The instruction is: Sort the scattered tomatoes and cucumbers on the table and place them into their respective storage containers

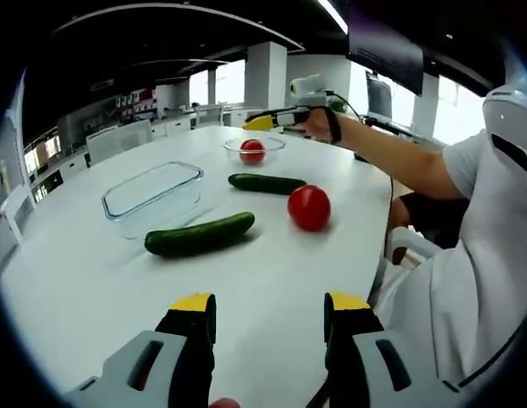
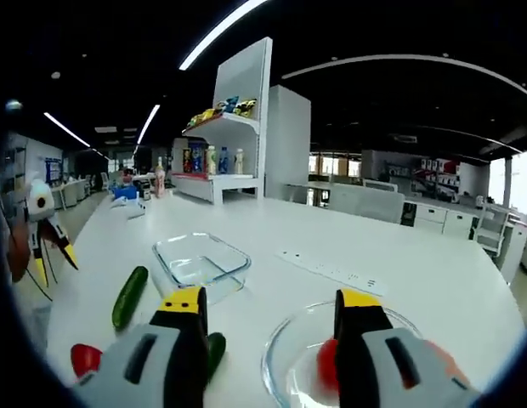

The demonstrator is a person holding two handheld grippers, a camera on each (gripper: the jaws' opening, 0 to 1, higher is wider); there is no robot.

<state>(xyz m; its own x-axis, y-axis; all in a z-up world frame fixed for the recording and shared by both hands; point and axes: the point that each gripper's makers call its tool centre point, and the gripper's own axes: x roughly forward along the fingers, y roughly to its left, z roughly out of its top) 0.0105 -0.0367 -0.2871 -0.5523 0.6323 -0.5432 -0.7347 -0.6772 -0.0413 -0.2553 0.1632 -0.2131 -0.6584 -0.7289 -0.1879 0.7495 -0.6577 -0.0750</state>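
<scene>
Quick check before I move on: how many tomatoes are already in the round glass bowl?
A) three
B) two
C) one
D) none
C: in the left gripper view the round glass bowl holds a single tomato, while the other tomato sits on the table beside the two cucumbers.

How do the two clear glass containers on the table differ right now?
The rectangular clear glass dish is empty, while the round clear glass bowl already holds a red tomato. The dish is deeper and straight-walled; the bowl is shallow and curved. The bowl sits just under the right gripper; the dish lies nearer the left gripper. Both are transparent and upright.
</scene>
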